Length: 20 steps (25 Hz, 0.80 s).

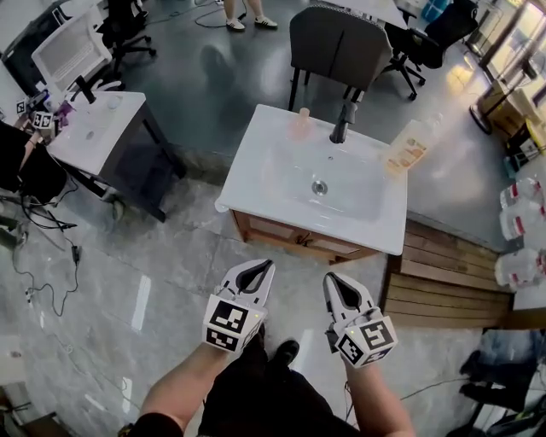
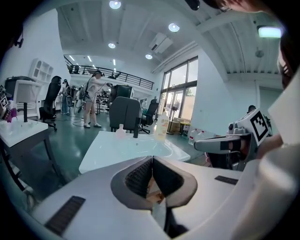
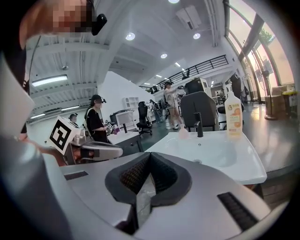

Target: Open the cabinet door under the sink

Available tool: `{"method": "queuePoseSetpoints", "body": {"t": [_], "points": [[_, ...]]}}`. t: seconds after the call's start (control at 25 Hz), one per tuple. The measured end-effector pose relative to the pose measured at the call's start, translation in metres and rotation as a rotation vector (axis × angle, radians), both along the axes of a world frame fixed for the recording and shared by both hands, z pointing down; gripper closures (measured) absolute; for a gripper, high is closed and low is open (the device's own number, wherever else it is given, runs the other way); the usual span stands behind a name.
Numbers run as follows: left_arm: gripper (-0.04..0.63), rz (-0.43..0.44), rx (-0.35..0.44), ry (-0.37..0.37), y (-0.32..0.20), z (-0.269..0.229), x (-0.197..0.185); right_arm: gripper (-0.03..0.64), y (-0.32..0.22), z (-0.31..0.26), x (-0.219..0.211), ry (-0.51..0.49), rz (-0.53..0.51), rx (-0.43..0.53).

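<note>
Cabinet (image 1: 294, 237): only a strip of its wooden front shows beneath the rim of the sink (image 1: 256, 162). The door face and any handle are hidden from above. In the left gripper view, the body of the left gripper (image 2: 151, 160) covers it. In the right gripper view, the right gripper (image 3: 149, 157) leaves a bare sliver.
Standing person (image 1: 247, 22): cut off at the top edge, feet only.
Soap bottle (image 1: 408, 147): label too small to read.
Small pink bottle (image 1: 299, 124): blurred.
White jugs (image 1: 522, 224): clipped by the right edge.
</note>
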State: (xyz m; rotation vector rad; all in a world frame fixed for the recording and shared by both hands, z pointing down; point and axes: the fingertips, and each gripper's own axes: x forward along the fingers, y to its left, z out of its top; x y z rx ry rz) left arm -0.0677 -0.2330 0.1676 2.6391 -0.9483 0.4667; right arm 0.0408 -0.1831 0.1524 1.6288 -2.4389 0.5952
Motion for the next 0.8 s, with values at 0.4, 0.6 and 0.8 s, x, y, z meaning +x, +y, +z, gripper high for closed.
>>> {"method": "queuePoseSetpoints", "body": {"t": [0.4, 0.6, 0.8], "points": [[0.577, 0.025, -0.039, -0.018, -0.013, 0.103, 0.057, 0.604, -0.009, 0.095, 0.028, -0.024, 0.004, 0.013], [0.577, 0.03, 0.006, -0.022, -0.027, 0.168, 0.071, 0.604, -0.016, 0.164, 0.032, -0.021, 0.007, 0.032], [0.577, -0.004, 0.043, -0.033, -0.041, 0.234, 0.078, 0.604, -0.028, 0.236, 0.052, 0.01, 0.023, 0.05]]}}
